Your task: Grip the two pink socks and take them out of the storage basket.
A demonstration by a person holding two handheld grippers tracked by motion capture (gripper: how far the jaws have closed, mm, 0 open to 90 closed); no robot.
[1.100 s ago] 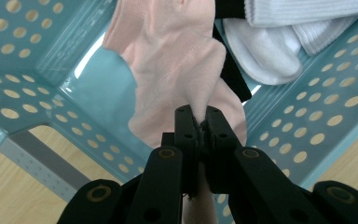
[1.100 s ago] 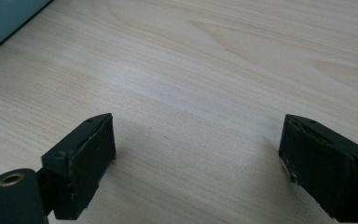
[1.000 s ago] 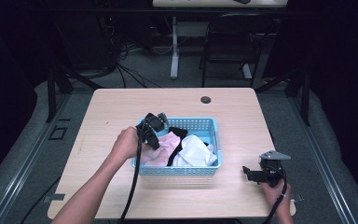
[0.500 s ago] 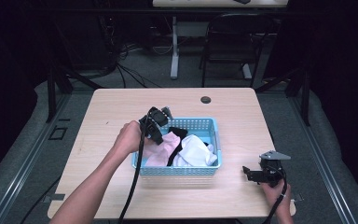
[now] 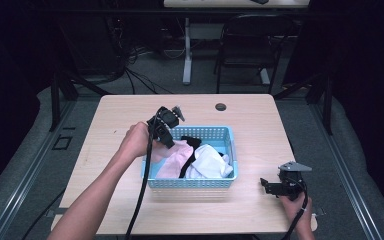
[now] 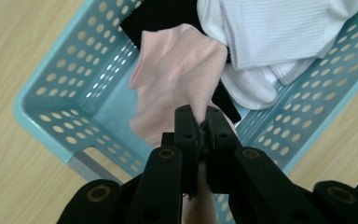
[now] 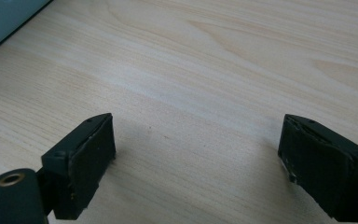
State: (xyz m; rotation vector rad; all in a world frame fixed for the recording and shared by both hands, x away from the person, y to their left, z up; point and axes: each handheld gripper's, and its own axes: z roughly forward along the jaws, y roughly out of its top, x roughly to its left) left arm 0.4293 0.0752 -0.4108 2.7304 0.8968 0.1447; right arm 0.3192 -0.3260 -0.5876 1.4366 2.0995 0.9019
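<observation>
A light blue perforated basket (image 5: 230,137) (image 6: 56,100) sits mid-table with clothes in it: a pink cloth (image 5: 176,157) (image 6: 172,74), a white garment (image 5: 210,162) (image 6: 270,37) and a black piece (image 5: 192,142). My left gripper (image 5: 167,142) (image 6: 201,123) hangs over the basket's left part, pointing down, shut on a fold of the pink cloth, which hangs from its jaws. At the table's front right my right gripper (image 5: 267,186) (image 7: 196,158) rests low over bare wood, jaws wide apart, nothing between them.
The wooden table (image 5: 120,125) has a round cable hole (image 5: 221,106) near its far edge. A basket corner (image 7: 0,14) lies ahead-left of the right gripper. Beyond the table stand a chair (image 5: 245,45), desk legs and floor cables.
My left gripper has risen over the basket with the pink cloth pinched in it, lifting the cloth. The right gripper has stayed where it was.
</observation>
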